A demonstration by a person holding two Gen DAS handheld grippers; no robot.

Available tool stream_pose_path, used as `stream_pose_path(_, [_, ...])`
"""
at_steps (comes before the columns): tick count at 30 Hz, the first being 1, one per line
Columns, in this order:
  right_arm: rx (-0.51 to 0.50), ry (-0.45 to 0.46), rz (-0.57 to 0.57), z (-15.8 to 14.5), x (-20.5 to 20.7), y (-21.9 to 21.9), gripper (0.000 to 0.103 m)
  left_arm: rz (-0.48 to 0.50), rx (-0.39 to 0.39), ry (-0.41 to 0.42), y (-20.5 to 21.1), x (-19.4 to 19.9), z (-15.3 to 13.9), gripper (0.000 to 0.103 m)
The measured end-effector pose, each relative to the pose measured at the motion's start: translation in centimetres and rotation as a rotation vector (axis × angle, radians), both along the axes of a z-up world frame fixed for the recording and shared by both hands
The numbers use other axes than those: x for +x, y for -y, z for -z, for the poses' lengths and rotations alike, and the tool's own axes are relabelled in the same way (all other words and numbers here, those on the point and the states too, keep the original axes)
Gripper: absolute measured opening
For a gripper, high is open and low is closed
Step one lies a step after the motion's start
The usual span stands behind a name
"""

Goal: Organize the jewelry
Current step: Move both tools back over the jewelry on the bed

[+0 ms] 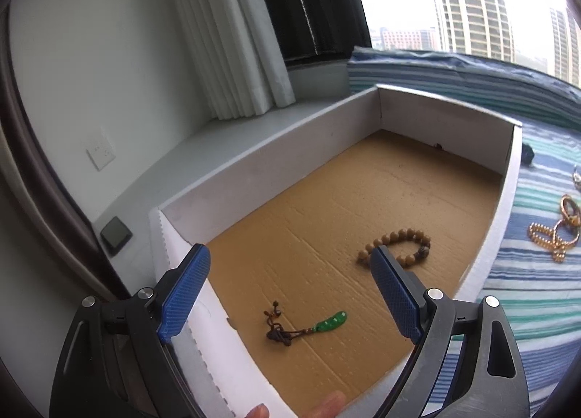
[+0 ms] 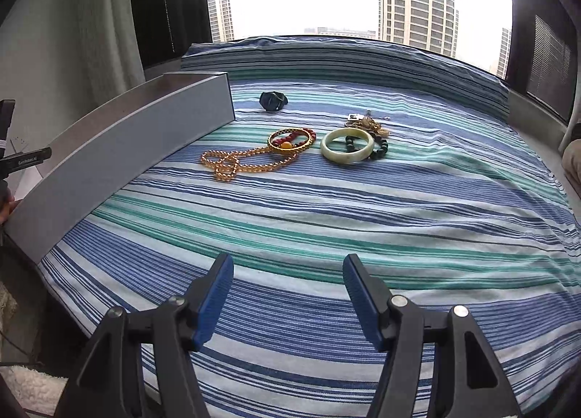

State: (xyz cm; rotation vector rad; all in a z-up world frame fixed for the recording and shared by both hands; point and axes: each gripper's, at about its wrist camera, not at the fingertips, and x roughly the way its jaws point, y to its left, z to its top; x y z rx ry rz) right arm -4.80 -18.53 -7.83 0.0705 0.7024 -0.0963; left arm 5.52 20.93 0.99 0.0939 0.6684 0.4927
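Note:
A shallow white box (image 1: pixel 254 160) with a brown cardboard floor holds a wooden bead bracelet (image 1: pixel 399 242) and a green jade pendant (image 1: pixel 332 321) on a dark cord. My left gripper (image 1: pixel 290 258) hangs open over the box's near end, nothing between its blue pads. On the striped cloth (image 2: pixel 326 222) beside the box (image 2: pixel 120 153) lie a gold bead necklace (image 2: pixel 236 162), a gold bangle (image 2: pixel 290 140) with red beads, a pale jade bangle (image 2: pixel 346 145), a dark bead bracelet (image 2: pixel 379 149) and a dark watch (image 2: pixel 272 100). My right gripper (image 2: pixel 288 262) is open above bare cloth, well short of them.
A small pile of mixed trinkets (image 2: pixel 365 124) lies behind the jade bangle. The cloth is folded thick along the window (image 2: pixel 345 55). A white curtain (image 1: pixel 225 36) and a grey sill (image 1: pixel 236 127) stand left of the box. Fingertips (image 1: pixel 326 407) show at the box's near edge.

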Motion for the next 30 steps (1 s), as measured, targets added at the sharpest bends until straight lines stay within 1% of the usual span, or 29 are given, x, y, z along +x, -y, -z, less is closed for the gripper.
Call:
stream_pose_path(1, [0.005,-0.006,0.006,0.1,0.0,0.2,0.064,-0.007,0.004,0.04,0.5,-0.9,-0.8,0.092])
stream_pose_path(3, [0.004,-0.009,0.025,0.3,-0.2,0.7,0.065,-0.007,0.016,0.12,2.1,-2.7,-2.4,0.099])
stream_pose_path(4, [0.001,-0.008,0.04,0.3,-0.3,0.9,0.07,0.003,0.017,0.159,3.0,-3.5,-3.0,0.101])
stream_pose_path(6, [-0.004,-0.006,0.068,0.4,-0.9,1.0,0.077,0.056,0.001,0.205,5.3,-4.7,-3.8,0.102])
stream_pose_path(7, [-0.008,-0.009,0.078,0.5,-0.9,1.1,0.077,0.096,-0.017,0.206,6.5,-5.0,-3.9,0.102])
stream_pose_path(8, [-0.013,-0.013,0.086,0.6,-0.9,1.2,0.077,0.142,-0.044,0.197,7.8,-5.1,-3.7,0.102])
stream_pose_path(10, [-0.03,-0.021,0.099,0.8,-0.9,1.4,0.077,0.234,-0.103,0.146,10.5,-4.5,-2.6,0.102])
stream_pose_path(13, [-0.056,-0.03,0.119,1.0,-1.0,1.6,0.077,0.348,-0.192,0.014,14.6,-3.1,0.7,0.102])
stream_pose_path(14, [-0.058,-0.032,0.125,1.1,-1.2,1.8,0.077,0.383,-0.214,-0.018,15.8,-2.7,1.8,0.102])
stream_pose_path(17, [-0.071,-0.036,0.142,1.2,-1.6,2.1,0.077,0.471,-0.226,-0.117,19.8,-1.3,4.7,0.102])
stream_pose_path(19, [-0.085,-0.038,0.155,1.2,-1.8,2.3,0.077,0.522,-0.224,-0.156,21.7,-0.3,5.8,0.102])
stream_pose_path(21, [-0.096,-0.052,0.169,1.4,-1.8,2.5,0.077,0.549,-0.209,-0.167,22.9,0.4,6.7,0.102])
stream_pose_path(24, [-0.088,-0.049,0.18,1.4,-2.1,2.7,0.077,0.544,-0.183,-0.209,23.6,1.9,8.0,0.102])
stream_pose_path(30, [-0.086,-0.07,0.165,2.0,-1.9,2.4,0.077,0.551,-0.188,-0.243,23.6,3.3,9.6,0.102])
